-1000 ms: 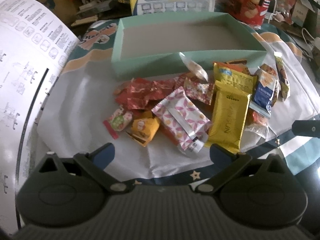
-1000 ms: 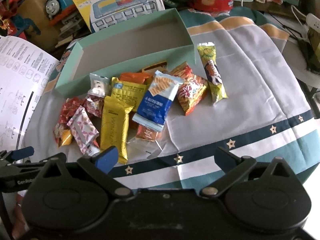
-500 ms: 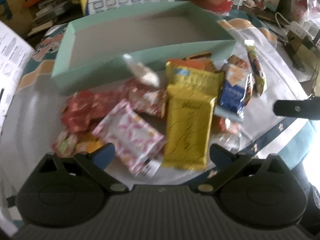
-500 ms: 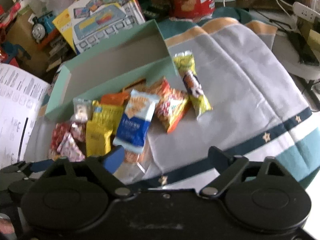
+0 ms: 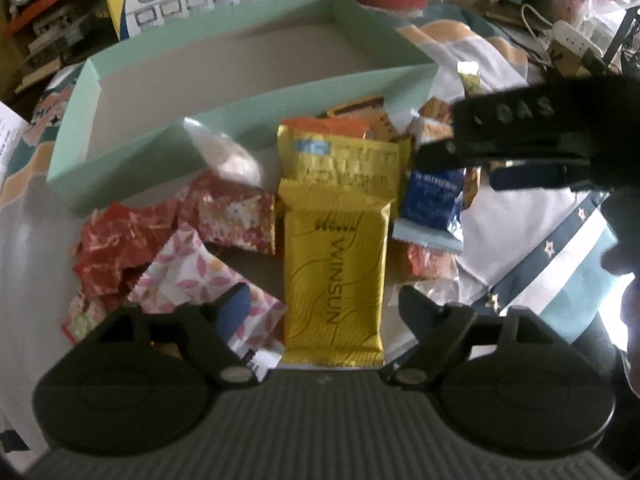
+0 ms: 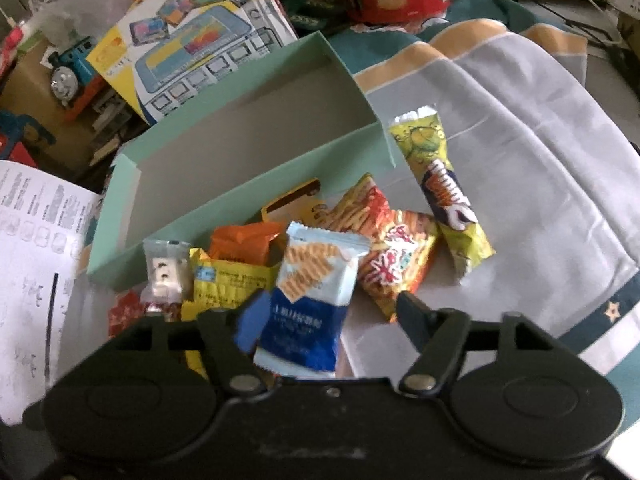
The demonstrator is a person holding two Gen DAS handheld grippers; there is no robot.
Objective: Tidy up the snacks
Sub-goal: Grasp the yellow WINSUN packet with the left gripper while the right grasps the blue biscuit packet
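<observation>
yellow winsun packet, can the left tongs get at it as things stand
Probably yes. The yellow WINSUN packet lies on top of the pile between the fingers of the left tongs, which have just been closing but aren't pressing on it. Nothing covers it; the pink floral packet sits beside it.

Your right gripper [image 5: 472,152] covers the blue packet's [image 5: 432,200] top, and that clear wrapper [image 5: 224,152] by the box's [image 5: 132,168] front wall is just blur.

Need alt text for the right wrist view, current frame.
The right tool hangs open over a blue and white snack packet in a pile of wrapped snacks on a grey cloth. Behind the pile lies an empty mint-green box; a long yellow-green packet lies to the right.
</observation>
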